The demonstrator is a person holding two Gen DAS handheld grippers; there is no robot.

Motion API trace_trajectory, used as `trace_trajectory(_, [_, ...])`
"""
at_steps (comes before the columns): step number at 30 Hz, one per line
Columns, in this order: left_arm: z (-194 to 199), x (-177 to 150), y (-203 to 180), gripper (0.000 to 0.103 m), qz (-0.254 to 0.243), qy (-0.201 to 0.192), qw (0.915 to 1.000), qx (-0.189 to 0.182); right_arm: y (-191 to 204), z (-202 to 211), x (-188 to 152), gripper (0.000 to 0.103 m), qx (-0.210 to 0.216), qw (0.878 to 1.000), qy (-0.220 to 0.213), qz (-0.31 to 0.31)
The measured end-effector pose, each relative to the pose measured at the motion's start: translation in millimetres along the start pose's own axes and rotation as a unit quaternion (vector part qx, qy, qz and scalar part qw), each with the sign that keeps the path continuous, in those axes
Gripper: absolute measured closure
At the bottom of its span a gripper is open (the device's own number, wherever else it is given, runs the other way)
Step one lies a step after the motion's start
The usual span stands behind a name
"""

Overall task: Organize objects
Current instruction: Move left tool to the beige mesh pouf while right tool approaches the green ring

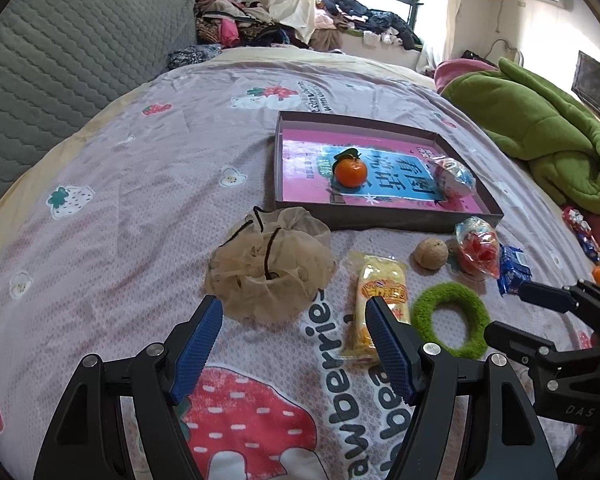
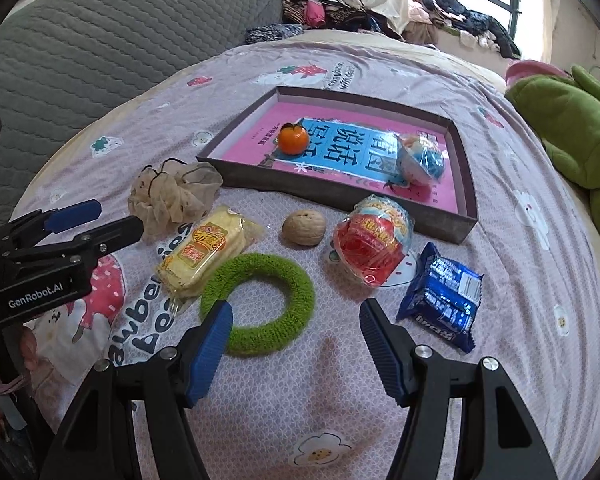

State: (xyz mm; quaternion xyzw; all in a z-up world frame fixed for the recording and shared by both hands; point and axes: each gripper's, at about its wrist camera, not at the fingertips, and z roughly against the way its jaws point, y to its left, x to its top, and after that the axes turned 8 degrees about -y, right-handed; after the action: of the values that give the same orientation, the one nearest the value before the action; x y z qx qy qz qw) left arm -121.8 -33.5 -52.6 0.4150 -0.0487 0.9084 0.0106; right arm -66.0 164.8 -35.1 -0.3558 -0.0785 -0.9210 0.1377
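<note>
A shallow dark box [image 1: 380,219] [image 2: 332,194] with a pink and blue lining lies on the bed. In it are an orange tangerine [image 1: 351,172] [image 2: 293,139] and a blue-white wrapped ball [image 1: 456,176] [image 2: 422,159]. In front lie a beige mesh pouch [image 1: 270,268] [image 2: 174,196], a yellow snack pack [image 1: 380,292] [image 2: 204,252], a green fuzzy ring [image 1: 450,318] [image 2: 260,304], a walnut [image 1: 431,253] [image 2: 304,227], a red wrapped sweet [image 1: 478,250] [image 2: 372,240] and a blue packet [image 1: 512,270] [image 2: 442,298]. My left gripper [image 1: 294,310] [image 2: 116,220] is open just before the pouch. My right gripper [image 2: 296,314] [image 1: 504,310] is open over the ring's near edge.
A green blanket [image 1: 540,120] [image 2: 572,120] is heaped at the bed's right side. A grey quilted headboard [image 1: 72,52] [image 2: 120,32] stands at the left. Piled clothes [image 1: 240,20] lie beyond the bed. Small wrapped items [image 1: 580,232] lie at the far right edge.
</note>
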Motion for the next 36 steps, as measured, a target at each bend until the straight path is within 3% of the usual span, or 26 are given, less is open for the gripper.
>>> trace_trajectory(26, [-54.0, 5.8, 13.3, 0.028, -0.008, 0.009, 0.9999, 0.001, -12.2, -33.1, -7.9, 0.037, -0.033, 0.997, 0.013, -0.066])
trace_trajectory(36, [-76.1, 5.0, 11.4, 0.028, -0.03, 0.02, 0.9993, 0.009, -1.7, -44.4, -10.6, 0.039, -0.044, 0.998, 0.013, -0.042])
